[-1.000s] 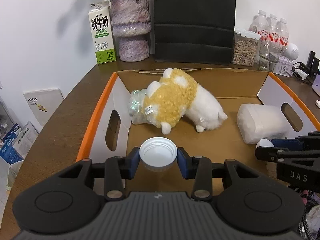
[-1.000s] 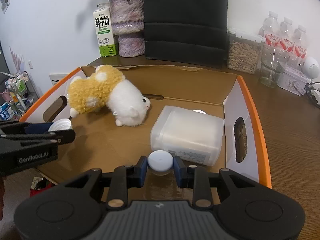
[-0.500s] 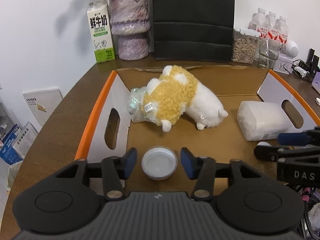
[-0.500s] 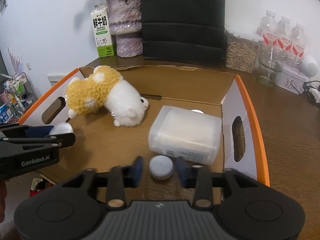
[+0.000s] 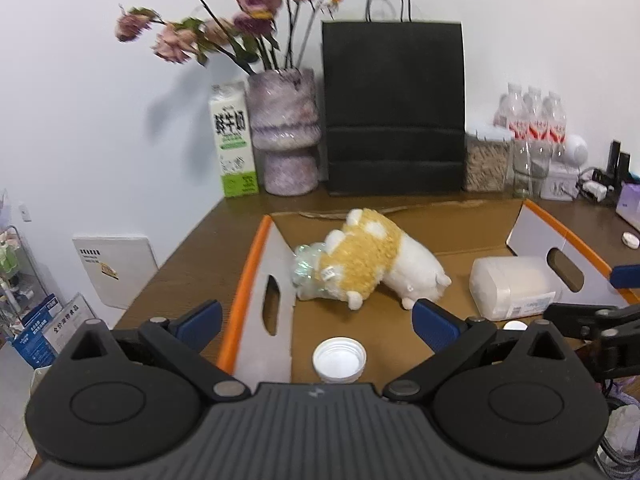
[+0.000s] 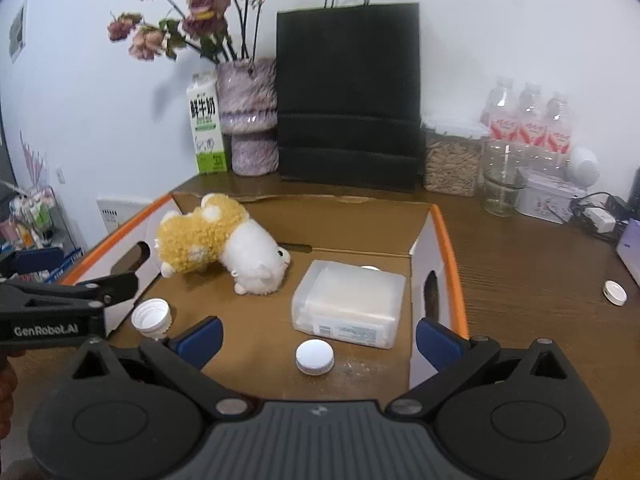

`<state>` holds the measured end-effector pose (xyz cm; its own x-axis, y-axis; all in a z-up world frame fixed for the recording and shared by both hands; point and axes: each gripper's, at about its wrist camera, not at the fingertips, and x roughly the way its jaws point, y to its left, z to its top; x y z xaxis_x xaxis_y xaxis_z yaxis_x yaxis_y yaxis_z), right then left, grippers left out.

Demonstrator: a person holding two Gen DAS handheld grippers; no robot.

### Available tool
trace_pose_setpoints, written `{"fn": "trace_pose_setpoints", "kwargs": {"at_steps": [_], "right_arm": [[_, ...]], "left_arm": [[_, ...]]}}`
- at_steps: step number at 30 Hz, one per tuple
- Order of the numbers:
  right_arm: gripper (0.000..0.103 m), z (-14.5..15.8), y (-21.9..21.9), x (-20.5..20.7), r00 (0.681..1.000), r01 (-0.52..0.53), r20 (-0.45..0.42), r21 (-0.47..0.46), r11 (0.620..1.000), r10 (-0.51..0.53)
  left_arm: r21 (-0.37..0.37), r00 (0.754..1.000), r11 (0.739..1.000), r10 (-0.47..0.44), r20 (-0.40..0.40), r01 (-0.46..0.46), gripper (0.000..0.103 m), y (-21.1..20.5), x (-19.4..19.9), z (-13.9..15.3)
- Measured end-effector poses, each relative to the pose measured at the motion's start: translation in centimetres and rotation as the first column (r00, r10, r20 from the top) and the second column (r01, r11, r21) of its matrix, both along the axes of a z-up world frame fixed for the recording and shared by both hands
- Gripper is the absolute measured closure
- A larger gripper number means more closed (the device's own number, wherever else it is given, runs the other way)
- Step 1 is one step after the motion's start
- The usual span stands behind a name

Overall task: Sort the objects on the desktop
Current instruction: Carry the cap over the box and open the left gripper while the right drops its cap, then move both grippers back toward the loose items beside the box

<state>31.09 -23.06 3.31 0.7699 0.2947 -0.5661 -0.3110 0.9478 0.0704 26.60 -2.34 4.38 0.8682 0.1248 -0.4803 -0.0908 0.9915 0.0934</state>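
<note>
- Left gripper (image 5: 316, 322) was opening wide — the upturned cap (image 5: 339, 360) lay loose, lower centre.
- Right gripper (image 6: 318, 334) was opening wide too; the small white lid (image 6: 315, 356) sat free between its fingers.

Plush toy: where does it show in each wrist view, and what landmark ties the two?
Left wrist: plush toy lies centre frame, in the cardboard box's far left part.
Right wrist: plush toy sits left of centre, in the same box.
Shared landmark: black paper bag against the wall behind the box.
</note>
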Motion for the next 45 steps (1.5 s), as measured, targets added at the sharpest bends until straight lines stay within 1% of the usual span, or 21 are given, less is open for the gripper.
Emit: {"fn": "trace_pose_setpoints", "kwargs": {"at_steps": [8, 11, 14, 18, 24, 28, 30, 32, 38, 43, 45], "right_arm": [[0.0, 0.9, -2.3, -4.7, 0.998, 0.013, 0.066, 0.033, 0.999, -0.015], [0.0, 1.1, -3.2, -6.7, 0.996, 0.019, 0.085, 0.043, 0.999, -0.022], [0.0, 0.9, -4.0, -8.5, 0.996, 0.023, 0.087, 0.05, 0.998, -0.027], [0.0, 0.0, -4.8, -10.8, 0.997, 0.029, 0.074, 0.05, 0.998, -0.033], [0.0, -2.2, -4.9, -13.6, 1.0, 0.017, 0.018, 0.019, 1.0, -0.017], [0.0, -3.6, -4.8, -14.9, 1.0, 0.017, -0.018, 0.01, 1.0, -0.017], [0.0, -4.0, -4.9, -14.9, 0.999, 0.022, -0.035, 0.016, 1.0, -0.021], [0.0, -4.2, -4.9, -14.8, 0.999, 0.024, -0.045, 0.017, 1.0, -0.023], [0.0, -4.1, -4.5, -13.8, 0.999, 0.012, -0.045, 0.035, 0.999, -0.011], [0.0, -4.2, -3.3, -12.3, 0.999, -0.017, -0.048, 0.013, 1.0, 0.018], [0.0, -4.2, -3.1, -11.4, 0.998, -0.014, -0.056, 0.02, 1.0, 0.015]], "left_arm": [[-0.012, 0.995, 1.0, 0.006, 0.095, -0.005, 0.0, 1.0, -4.8, 1.3], [-0.019, 0.994, 1.0, 0.008, 0.111, -0.006, 0.0, 1.4, -6.6, 1.5], [-0.04, 0.995, 0.999, 0.011, 0.104, -0.007, 0.0, 1.8, -8.1, 1.1], [-0.04, 0.996, 0.999, 0.022, 0.085, -0.018, 0.0, 2.0, -10.1, 0.2], [-0.05, 0.999, 0.999, 0.021, 0.025, -0.02, 0.0, 2.5, -11.8, -1.4], [-0.076, 1.0, 0.997, 0.017, -0.003, -0.017, 0.0, 2.3, -13.1, -2.4], [-0.084, 1.0, 0.996, 0.002, -0.017, -0.003, 0.0, 2.1, -13.4, -2.8], [-0.07, 0.999, 0.998, -0.002, -0.032, 0.0, 0.0, 1.9, -13.3, -3.1], [-0.071, 1.0, 0.997, 0.003, -0.03, -0.005, 0.0, 2.0, -13.2, -3.2], [-0.059, 0.999, 0.998, 0.004, -0.035, -0.006, 0.0, 1.8, -12.3, -2.9], [-0.06, 1.0, 0.998, -0.002, -0.03, 0.0, 0.0, 1.7, -12.0, -2.8]]}}
